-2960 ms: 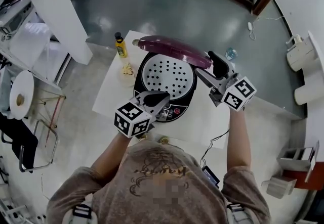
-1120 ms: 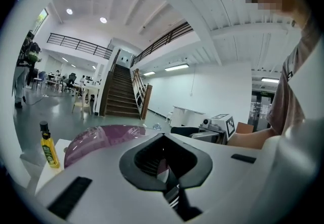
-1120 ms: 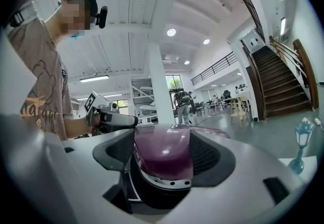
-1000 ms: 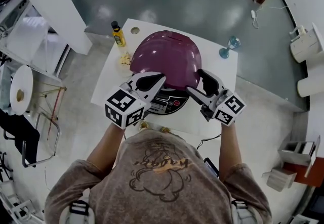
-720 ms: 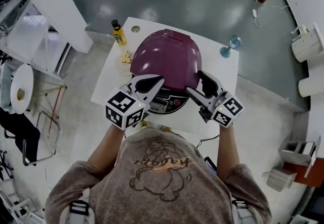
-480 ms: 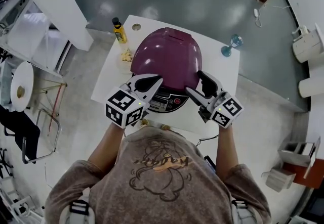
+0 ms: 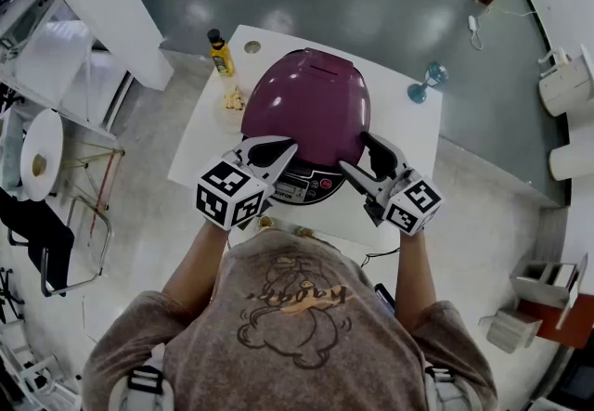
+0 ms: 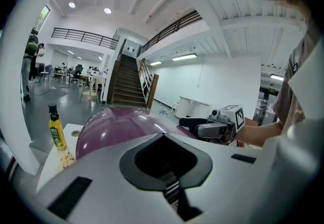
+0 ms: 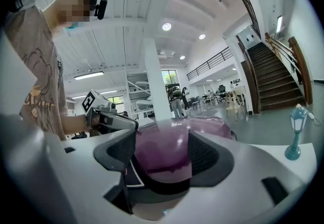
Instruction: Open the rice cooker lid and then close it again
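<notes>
The rice cooker lid (image 7: 311, 108), down on its cooker on the white table (image 7: 413, 135), looked stiff and slick, best pressed near its front edge, with the left gripper (image 7: 288, 147) closed empty and the right gripper (image 7: 357, 151) agape.

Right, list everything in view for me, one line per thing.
rice cooker with domed purple lid: one, purple over black, table's middle, lid down
square white table: one, white, under the cooker
yellow plastic bottle with black cap: one, yellow, table's far left corner, upright
blue stemmed glass ornament: one, blue, table's far right edge
small pale yellow lump: one, left of cooker, kind unclear
left gripper: grey, shut, cooker's front
right gripper: grey, open, lid's front right
</notes>
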Motion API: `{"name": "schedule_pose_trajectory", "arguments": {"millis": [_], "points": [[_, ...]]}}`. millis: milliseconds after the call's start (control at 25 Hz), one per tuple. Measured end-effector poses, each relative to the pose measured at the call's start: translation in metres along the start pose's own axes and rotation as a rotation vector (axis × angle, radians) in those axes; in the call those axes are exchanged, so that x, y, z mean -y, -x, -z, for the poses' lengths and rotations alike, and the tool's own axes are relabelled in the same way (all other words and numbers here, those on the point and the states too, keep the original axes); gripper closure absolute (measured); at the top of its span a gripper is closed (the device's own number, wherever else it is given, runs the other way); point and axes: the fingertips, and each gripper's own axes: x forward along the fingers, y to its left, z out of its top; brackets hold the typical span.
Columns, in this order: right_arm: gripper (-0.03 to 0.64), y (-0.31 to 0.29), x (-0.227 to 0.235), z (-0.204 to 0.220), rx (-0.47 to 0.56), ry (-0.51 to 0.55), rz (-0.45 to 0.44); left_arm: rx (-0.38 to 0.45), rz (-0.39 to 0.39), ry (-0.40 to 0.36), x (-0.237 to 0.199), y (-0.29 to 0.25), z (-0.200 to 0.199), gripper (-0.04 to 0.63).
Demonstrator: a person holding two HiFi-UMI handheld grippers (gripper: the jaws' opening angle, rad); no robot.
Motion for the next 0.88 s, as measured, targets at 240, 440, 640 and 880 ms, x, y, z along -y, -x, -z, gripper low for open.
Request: {"name": "schedule_pose_trajectory", "arguments": {"millis": [240,440,640,880], "points": [[0.308,0.000,0.001,0.006,-0.017,0.006,0.023,-0.045,0.003,-0.025,-0.001,-0.003,0.008,0.575],[0.319,0.000,0.003,0.011,-0.033,0.006,0.037,-0.097,0.008,-0.040,-0.001,-0.005,0.014,0.575],[0.331,0.000,0.003,0.012,-0.039,-0.001,0.049,-0.142,0.003,-0.061,0.000,-0.006,0.019,0.575],[0.342,-0.002,0.004,0.018,-0.076,0.033,0.062,-0.189,0.008,-0.089,-0.001,-0.009,0.025,0.575]]}}
